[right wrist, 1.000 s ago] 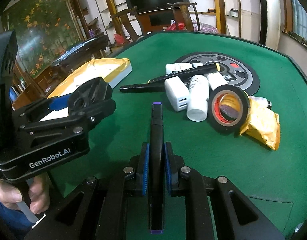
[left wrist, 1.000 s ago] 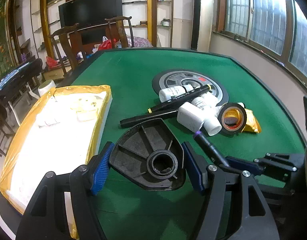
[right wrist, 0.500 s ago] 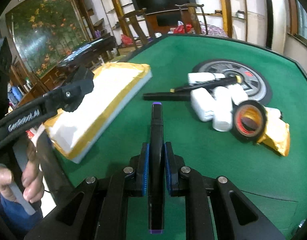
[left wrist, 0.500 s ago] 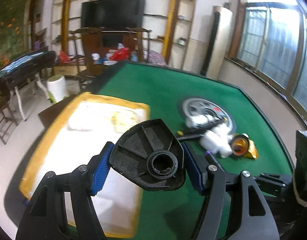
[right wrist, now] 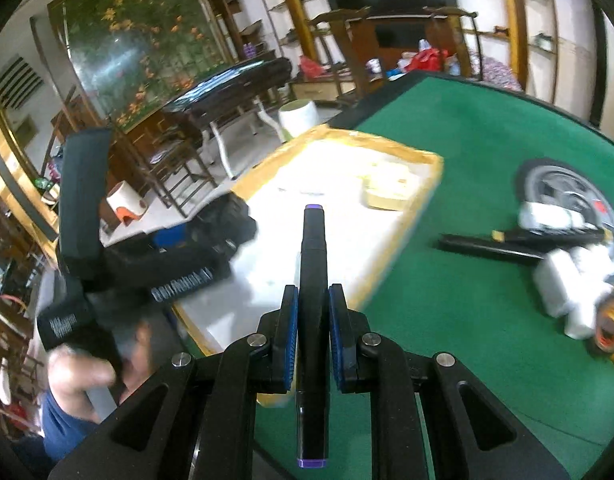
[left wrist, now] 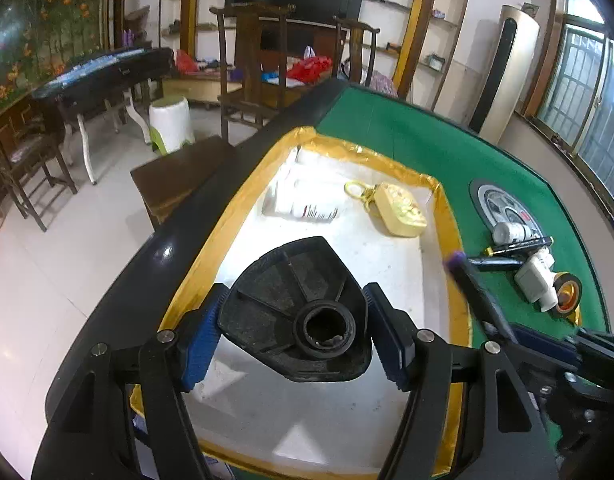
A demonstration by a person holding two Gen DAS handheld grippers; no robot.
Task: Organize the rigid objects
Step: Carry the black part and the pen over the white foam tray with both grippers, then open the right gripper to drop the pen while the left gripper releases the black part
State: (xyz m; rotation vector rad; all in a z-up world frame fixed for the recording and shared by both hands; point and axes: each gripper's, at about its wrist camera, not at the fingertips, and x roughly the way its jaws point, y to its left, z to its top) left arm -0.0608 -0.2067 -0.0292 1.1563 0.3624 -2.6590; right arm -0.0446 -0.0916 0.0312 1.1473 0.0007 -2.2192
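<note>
Over the near part of the white tray (left wrist: 387,264) with its gold rim, the black ribbed plastic part (left wrist: 299,312) is sitting clamped between the blue pads of the left hand-held gripper (left wrist: 297,334), its round socket facing the camera. To the right, the right hand-held gripper (right wrist: 313,332) is squeezing a black marker (right wrist: 313,280) with purple ends, the marker pointing far along the fingers above the tray's right edge. A yellow padlock (left wrist: 399,210) and a white packet (left wrist: 307,200) are lying at the tray's far end. Farther right on the green surface (left wrist: 427,144), bottles (left wrist: 511,232), a white charger (left wrist: 533,280), tape (left wrist: 567,292) and black pens (left wrist: 515,246) are lying clustered by a round disc (left wrist: 503,204).
</note>
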